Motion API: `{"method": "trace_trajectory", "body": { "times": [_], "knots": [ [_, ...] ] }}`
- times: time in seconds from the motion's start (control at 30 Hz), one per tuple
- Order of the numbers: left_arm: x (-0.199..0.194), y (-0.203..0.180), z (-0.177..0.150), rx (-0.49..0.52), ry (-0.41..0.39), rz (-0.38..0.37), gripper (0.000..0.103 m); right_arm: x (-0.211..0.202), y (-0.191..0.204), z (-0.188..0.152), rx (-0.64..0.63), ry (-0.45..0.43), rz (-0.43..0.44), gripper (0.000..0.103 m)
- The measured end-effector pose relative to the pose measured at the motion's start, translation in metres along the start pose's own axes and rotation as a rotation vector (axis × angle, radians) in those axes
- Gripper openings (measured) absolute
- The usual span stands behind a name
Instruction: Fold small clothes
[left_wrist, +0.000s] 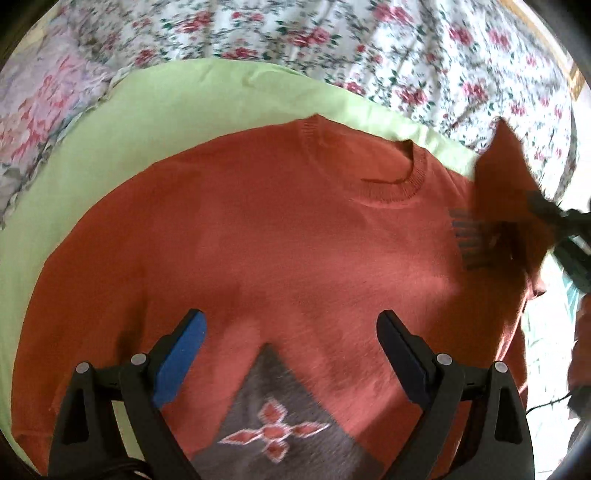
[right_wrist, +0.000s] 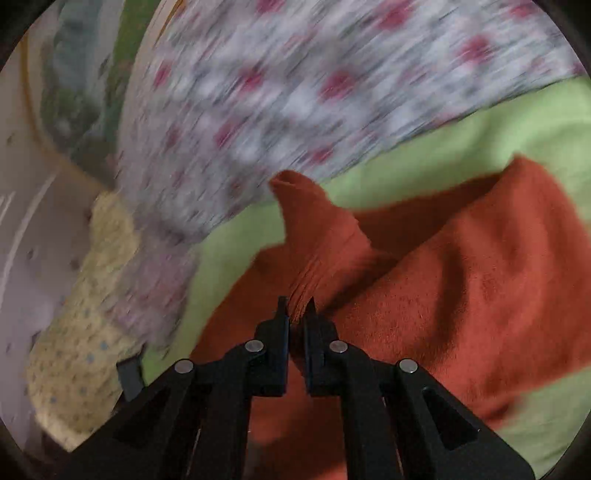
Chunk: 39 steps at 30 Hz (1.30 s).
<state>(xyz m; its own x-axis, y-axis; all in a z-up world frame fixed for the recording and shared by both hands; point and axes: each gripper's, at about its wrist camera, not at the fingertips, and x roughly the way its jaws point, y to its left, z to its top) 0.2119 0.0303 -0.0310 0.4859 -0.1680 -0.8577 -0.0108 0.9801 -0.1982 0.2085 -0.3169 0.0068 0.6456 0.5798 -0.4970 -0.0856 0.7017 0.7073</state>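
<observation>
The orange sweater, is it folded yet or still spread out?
Mostly spread: the orange sweater lies flat, front up, on the green cloth. Only its sleeve is lifted, pinched in the right gripper.

Open bed on the far and left sides; the right side is crowded.

The green cloth (left_wrist: 155, 122) lies flat and bare beyond the collar and along the left of the orange sweater (left_wrist: 280, 236), and the floral bedsheet (left_wrist: 369, 48) past it is unobstructed. At the right, a lifted orange sleeve (left_wrist: 506, 173), pinched in the right hand-held gripper (right_wrist: 295, 312), stands above the sweater's edge. A yellow dotted cloth (right_wrist: 81, 350) lies bunched beside the green cloth.
</observation>
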Motion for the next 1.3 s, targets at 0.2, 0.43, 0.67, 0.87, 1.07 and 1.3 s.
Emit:
{"method": "trace_trajectory", "body": {
  "times": [0.2, 0.43, 0.67, 0.87, 1.07, 1.3],
  "knots": [
    [-0.009, 0.028, -0.004, -0.039, 0.011, -0.062, 0.094, 0.088, 0.043, -0.038, -0.014, 0.161, 0.087, 0.007],
    [0.002, 0.038, -0.004, -0.068, 0.035, -0.098, 0.094, 0.148, 0.048, -0.064, 0.038, 0.308, 0.095, 0.03],
    [0.038, 0.026, 0.004, -0.141, 0.104, -0.15, 0.094, 0.112, 0.032, -0.057, 0.105, 0.22, 0.086, 0.043],
    [0.05, 0.0, 0.008, -0.094, 0.068, -0.108, 0.071, 0.05, 0.015, -0.055, 0.117, 0.114, 0.018, 0.043],
    [0.043, -0.017, 0.016, 0.005, 0.027, -0.098, 0.005, 0.015, -0.003, -0.068, 0.157, 0.065, -0.036, 0.043],
    [0.001, 0.04, 0.016, -0.07, -0.101, -0.056, 0.004, -0.026, -0.031, -0.055, 0.19, -0.037, -0.13, 0.043]
  ]
}}
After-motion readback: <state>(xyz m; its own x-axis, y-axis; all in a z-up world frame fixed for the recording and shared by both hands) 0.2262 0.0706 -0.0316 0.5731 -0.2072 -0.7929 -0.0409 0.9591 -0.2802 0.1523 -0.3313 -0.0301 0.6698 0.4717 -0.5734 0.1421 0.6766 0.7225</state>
